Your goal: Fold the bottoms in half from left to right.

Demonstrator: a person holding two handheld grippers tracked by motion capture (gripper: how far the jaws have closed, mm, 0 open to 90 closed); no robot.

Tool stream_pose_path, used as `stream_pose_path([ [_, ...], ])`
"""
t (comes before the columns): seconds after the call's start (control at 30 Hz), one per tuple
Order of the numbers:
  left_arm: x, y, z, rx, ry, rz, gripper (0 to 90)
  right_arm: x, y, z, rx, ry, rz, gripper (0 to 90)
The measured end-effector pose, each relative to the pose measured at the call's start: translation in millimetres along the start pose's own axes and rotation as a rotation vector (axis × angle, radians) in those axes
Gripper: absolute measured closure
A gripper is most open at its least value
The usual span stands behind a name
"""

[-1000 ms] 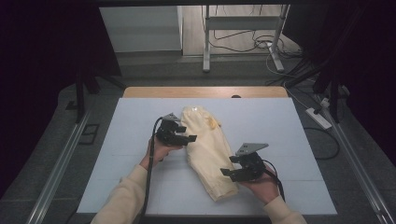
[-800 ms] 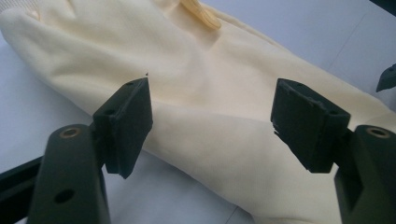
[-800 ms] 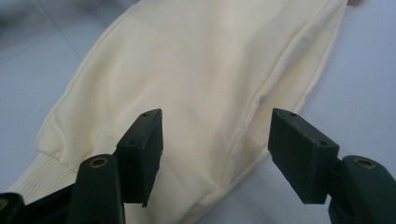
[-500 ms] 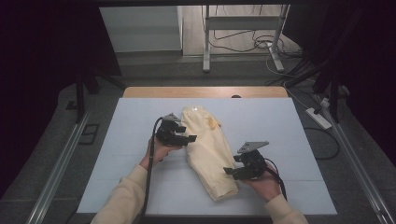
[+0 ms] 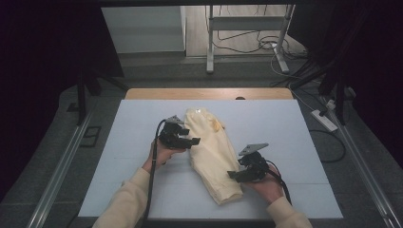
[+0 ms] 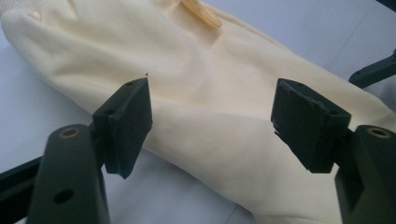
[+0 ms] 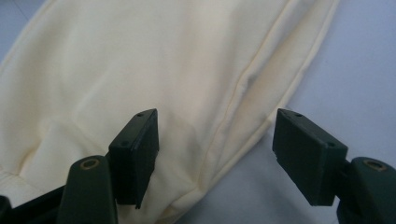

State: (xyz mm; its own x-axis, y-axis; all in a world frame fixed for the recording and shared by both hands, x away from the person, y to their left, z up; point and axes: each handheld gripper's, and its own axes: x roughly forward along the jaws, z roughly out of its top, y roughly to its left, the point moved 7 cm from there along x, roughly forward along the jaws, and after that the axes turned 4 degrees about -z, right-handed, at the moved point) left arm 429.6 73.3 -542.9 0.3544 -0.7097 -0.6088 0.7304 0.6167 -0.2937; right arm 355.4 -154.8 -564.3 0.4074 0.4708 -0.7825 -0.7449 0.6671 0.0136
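On the white table [image 5: 142, 142] a cream folded garment [image 5: 211, 152] lies lengthwise at the middle, running from its far end near the left gripper [image 5: 192, 141] down toward the near edge beside the right gripper [image 5: 233, 175]. At the garment's left edge the left gripper [image 6: 210, 121] stands with its jaws wide apart just above the cloth, pressing on nothing. At the garment's lower right edge the right gripper [image 7: 215, 154] has just been opening its jaws, which now stand wide over the seamed corner of the cloth, with fabric beneath the gap but not pinched.
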Motion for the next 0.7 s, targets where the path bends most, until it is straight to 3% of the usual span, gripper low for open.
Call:
stream_pose_path([
  [0.37,-0.8,0.4,0.1,0.000,-0.001,0.003,28.4,3.8,3.5,-5.8,0.022,0.046,0.016,34.1],
  [0.6,-0.5,1.4,-0.4,-0.002,0.000,0.004,28.1,1.0,11.9,-6.6,0.014,0.049,0.100,61.7],
  [0.7,-0.7,1.1,-0.2,0.000,0.000,0.006,28.1,-0.3,13.2,-7.5,0.018,0.057,0.113,71.6],
])
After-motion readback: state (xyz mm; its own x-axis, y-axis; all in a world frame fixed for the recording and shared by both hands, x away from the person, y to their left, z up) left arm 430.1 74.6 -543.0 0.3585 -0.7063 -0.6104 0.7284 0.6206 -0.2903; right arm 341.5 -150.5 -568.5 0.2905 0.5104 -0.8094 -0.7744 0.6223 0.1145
